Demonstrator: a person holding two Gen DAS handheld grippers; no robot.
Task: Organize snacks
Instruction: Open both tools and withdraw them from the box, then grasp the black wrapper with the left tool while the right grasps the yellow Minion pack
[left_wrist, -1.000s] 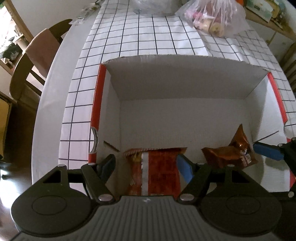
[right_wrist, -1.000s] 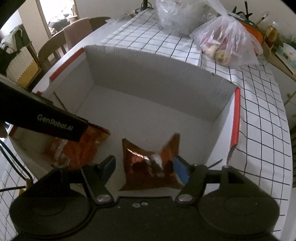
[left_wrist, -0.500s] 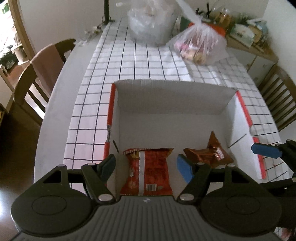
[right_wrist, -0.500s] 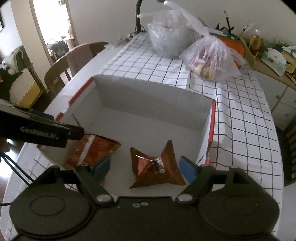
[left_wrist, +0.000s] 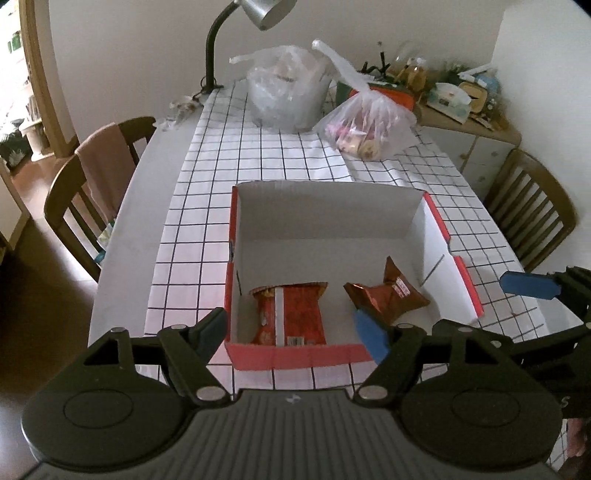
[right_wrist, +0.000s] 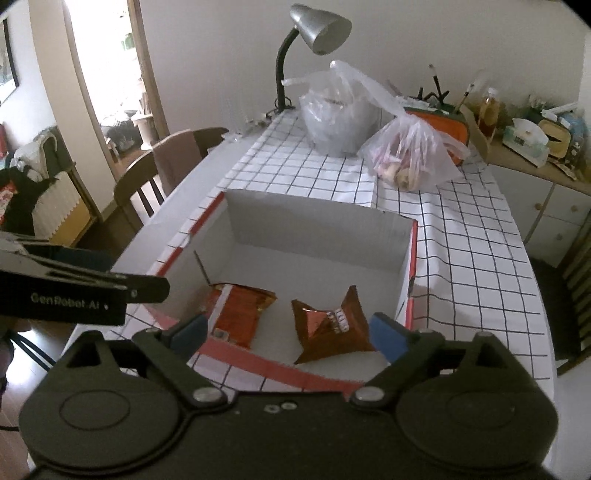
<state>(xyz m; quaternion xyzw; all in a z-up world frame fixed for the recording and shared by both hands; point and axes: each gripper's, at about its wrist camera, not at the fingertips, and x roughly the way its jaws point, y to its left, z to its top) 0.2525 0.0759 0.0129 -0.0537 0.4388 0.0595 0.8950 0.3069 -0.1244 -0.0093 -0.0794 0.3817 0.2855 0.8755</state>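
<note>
- Red snack packet (left_wrist: 290, 314) lies flat on the floor of the red-trimmed cardboard box (left_wrist: 295, 355), near its left wall; its long axis runs from the near wall toward the far wall, crimped top end pointing away from the tongs.
- Brown foil snack packet (left_wrist: 386, 293) lies to its right, apart from it, crumpled, one pointed corner sticking up; it sits closer to the right wall.
- The far half of the box floor is bare white card, and a strip of floor shows between the two packets.
- The box stands on a surface covered by a checked cloth (left_wrist: 207, 221); two clear plastic bags (left_wrist: 365, 125) sit well beyond its far wall, by a desk lamp (left_wrist: 258, 14).
- Left tongs (left_wrist: 291, 332) hover above the near wall, spread wide, gripping nothing.
- Right tongs (right_wrist: 290, 332) likewise gape with nothing between them, over the near right corner.
</note>
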